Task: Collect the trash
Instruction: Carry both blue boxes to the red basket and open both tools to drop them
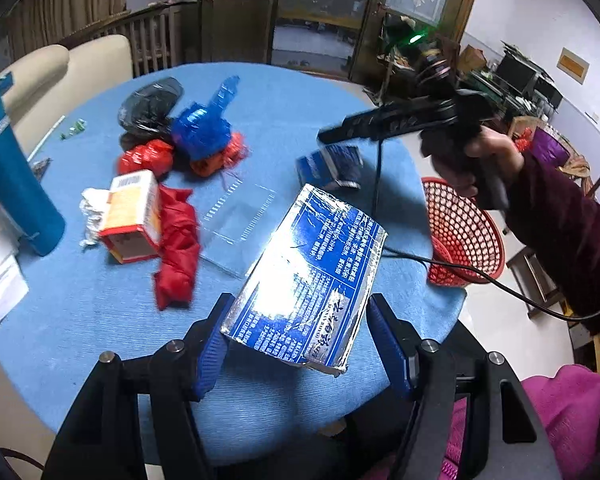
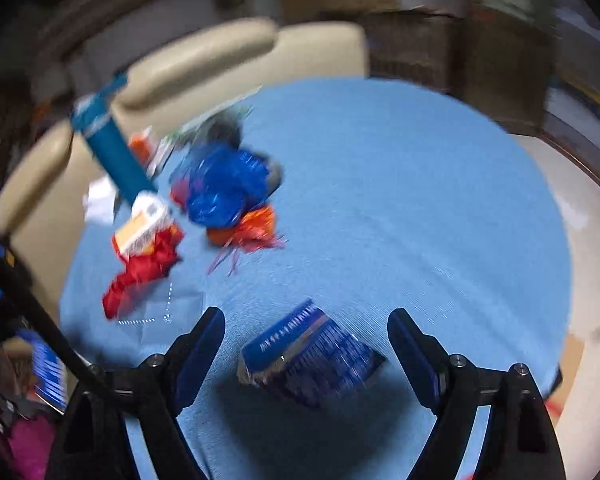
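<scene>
My left gripper [image 1: 296, 344] is shut on a large blue and silver carton [image 1: 308, 276] and holds it tilted above the blue table [image 1: 100, 320]. My right gripper [image 2: 306, 344] is open, its fingers either side of a small crushed blue packet [image 2: 308, 360] lying on the table; the same packet shows in the left wrist view [image 1: 332, 166] under the right gripper [image 1: 332, 134]. A red mesh basket [image 1: 464, 232] stands off the table's right edge.
More trash lies at the table's left: an orange-white box [image 1: 132, 216], a red bag [image 1: 176, 248], a blue bag [image 1: 204, 128], a black bag [image 1: 152, 104], a clear plastic sheet [image 1: 236, 224]. A teal bottle [image 1: 12, 176] stands far left. A black cable [image 1: 500, 280] trails right.
</scene>
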